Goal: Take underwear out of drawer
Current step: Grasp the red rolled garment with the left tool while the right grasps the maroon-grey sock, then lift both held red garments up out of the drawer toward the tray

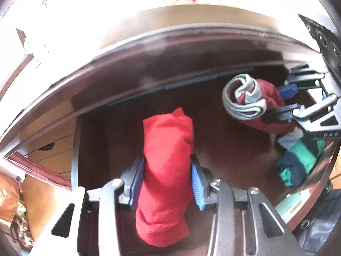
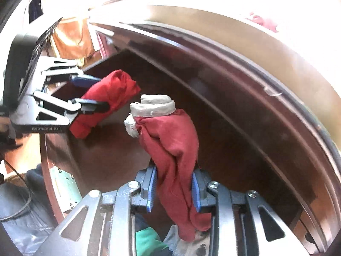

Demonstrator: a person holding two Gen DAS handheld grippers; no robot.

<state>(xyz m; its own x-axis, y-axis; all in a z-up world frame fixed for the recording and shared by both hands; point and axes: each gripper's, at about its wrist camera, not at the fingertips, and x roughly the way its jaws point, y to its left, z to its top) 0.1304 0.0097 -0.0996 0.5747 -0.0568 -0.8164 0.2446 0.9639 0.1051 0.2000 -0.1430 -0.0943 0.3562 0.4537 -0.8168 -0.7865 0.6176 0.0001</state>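
Your left claw (image 1: 167, 183) is clamped on a bright red roll (image 1: 167, 149), its blue pads (image 1: 197, 187) pressing the cloth from both sides at about mid-length, with a bulge of fabric hanging below the jaws and the rest standing up past them. Your right claw (image 2: 173, 188) is closed on a darker red pair (image 2: 172, 147) with a grey waistband (image 2: 152, 105) curled at the far end; here the grip sits low on the garment, so most of the cloth stands loose beyond the fingertips. Both pieces appear to hang above the dark floor of the drawer (image 1: 223, 149) rather than rest on it, though the blur makes the gap hard to judge. A green and navy striped piece (image 1: 298, 160) lies in the drawer's corner, just beside the right claw. These garments look light and soft, with no stiffness of their own, so they will sag, unroll and swing as you carry them. The bright roll seems the safer hold, since the pads bite a thick bundle at its middle. The darker pair looks likelier to trail: its loose end could brush the drawer's front rim (image 2: 266, 89) or snag there. For the striped piece, you would do best to pinch a thick fold near its middle, not a single thin edge that could slip through the pads.
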